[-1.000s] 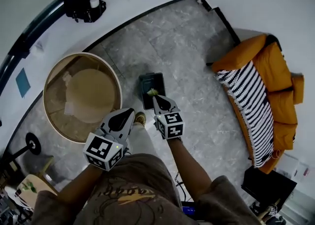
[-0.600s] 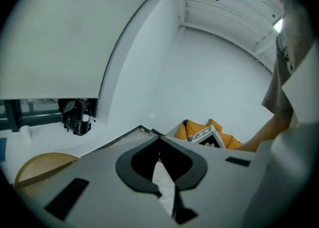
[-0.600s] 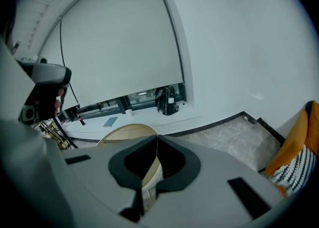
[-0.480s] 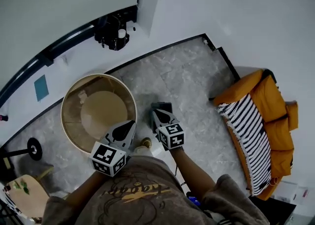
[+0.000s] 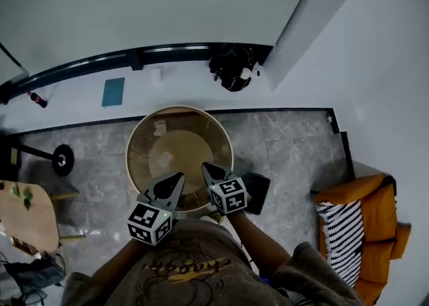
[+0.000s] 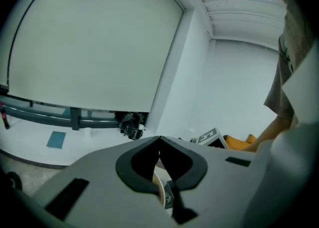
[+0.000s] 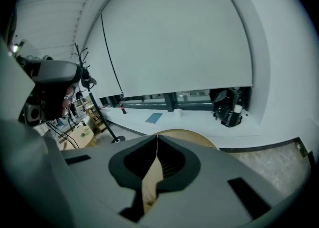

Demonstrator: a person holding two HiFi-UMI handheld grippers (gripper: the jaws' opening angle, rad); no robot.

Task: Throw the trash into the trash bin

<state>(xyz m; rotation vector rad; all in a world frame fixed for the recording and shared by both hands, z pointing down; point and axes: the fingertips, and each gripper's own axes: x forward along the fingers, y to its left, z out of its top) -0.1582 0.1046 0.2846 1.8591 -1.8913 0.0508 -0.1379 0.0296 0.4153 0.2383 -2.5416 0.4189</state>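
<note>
Your left gripper [image 5: 177,179] and right gripper [image 5: 207,169] both show jaws closed and empty, tips over the round table [image 5: 129,157] at its near edge. The bin [image 5: 257,193] stands on the floor beside the right gripper.

No text or label can be read.
</note>
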